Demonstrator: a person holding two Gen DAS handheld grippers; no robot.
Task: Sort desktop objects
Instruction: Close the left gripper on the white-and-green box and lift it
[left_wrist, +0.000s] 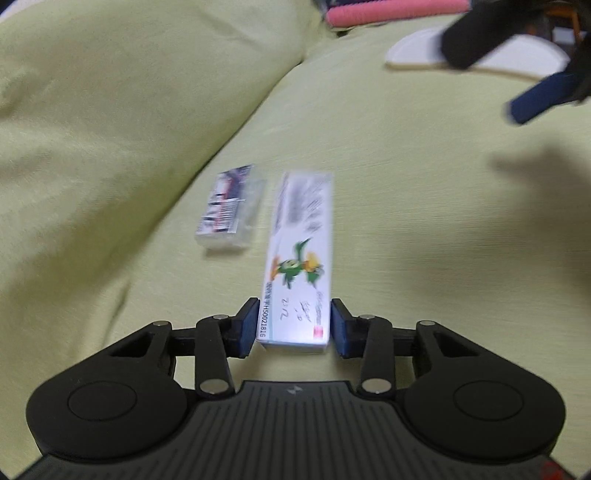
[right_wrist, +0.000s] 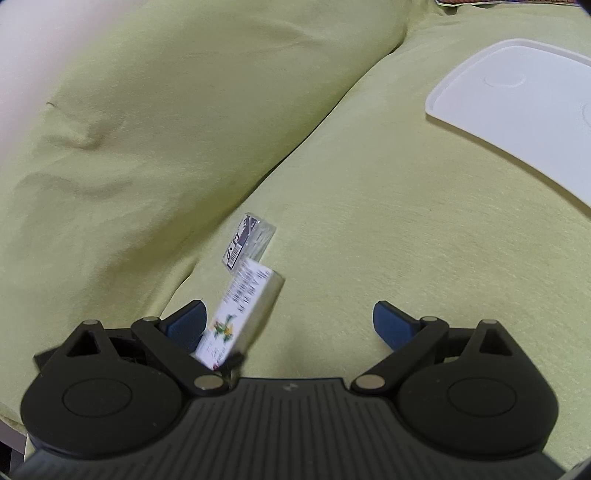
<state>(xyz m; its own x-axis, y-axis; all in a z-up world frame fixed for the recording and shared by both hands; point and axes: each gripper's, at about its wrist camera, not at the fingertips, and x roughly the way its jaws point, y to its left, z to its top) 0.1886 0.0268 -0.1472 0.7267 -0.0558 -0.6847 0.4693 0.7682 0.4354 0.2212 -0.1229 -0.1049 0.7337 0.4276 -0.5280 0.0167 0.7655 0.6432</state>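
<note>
A long white medicine box (left_wrist: 295, 258) with a green cartoon figure lies lengthwise ahead of my left gripper (left_wrist: 293, 326), whose blue pads are shut on its near end. Left of it rests a small clear case (left_wrist: 229, 210) with a dark label, on the green seat by the cushion. In the right wrist view the same box (right_wrist: 243, 306) and clear case (right_wrist: 249, 240) sit ahead and left. My right gripper (right_wrist: 291, 325) hovers above the seat, open and holding nothing. One of its blue fingers (left_wrist: 535, 99) shows blurred at the upper right of the left wrist view.
A white tray (right_wrist: 517, 122) lies on the yellow-green sofa seat (right_wrist: 369, 221) to the right. A large back cushion (right_wrist: 166, 129) rises on the left. A pink ribbed object (left_wrist: 388, 11) sits at the far edge.
</note>
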